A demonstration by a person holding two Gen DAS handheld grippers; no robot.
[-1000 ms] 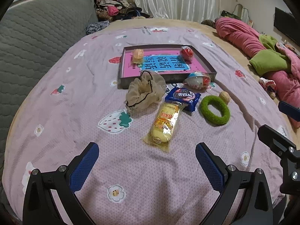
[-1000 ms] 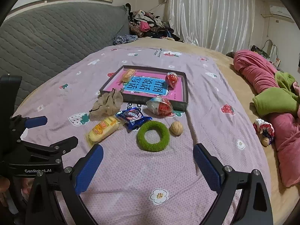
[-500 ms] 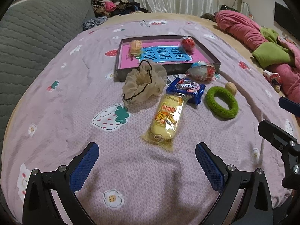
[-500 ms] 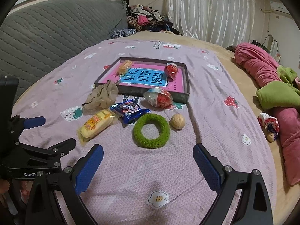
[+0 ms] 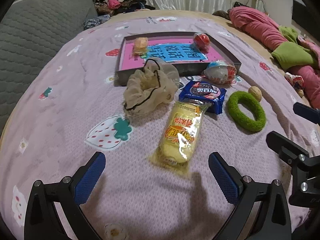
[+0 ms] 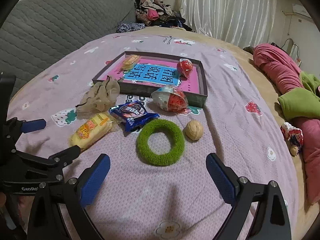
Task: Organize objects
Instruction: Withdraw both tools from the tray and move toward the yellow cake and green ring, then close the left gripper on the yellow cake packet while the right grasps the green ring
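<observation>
On the pink bedspread lie a yellow snack pack, a blue cookie pack, a green ring, a walnut, a beige scrunchie and a red-and-white wrapped egg. Behind them a dark tray holds a small orange pack and a red ball. My left gripper hangs open just short of the snack pack. My right gripper is open just before the green ring.
A grey quilted headboard borders the left. Pink and green bedding is piled along the right edge, with a small toy beside it. Clothes lie heaped at the far end by white curtains.
Both grippers have moved forward and lower toward the objects, so the snack pack and green ring sit closer. Nothing on the bed has shifted.
</observation>
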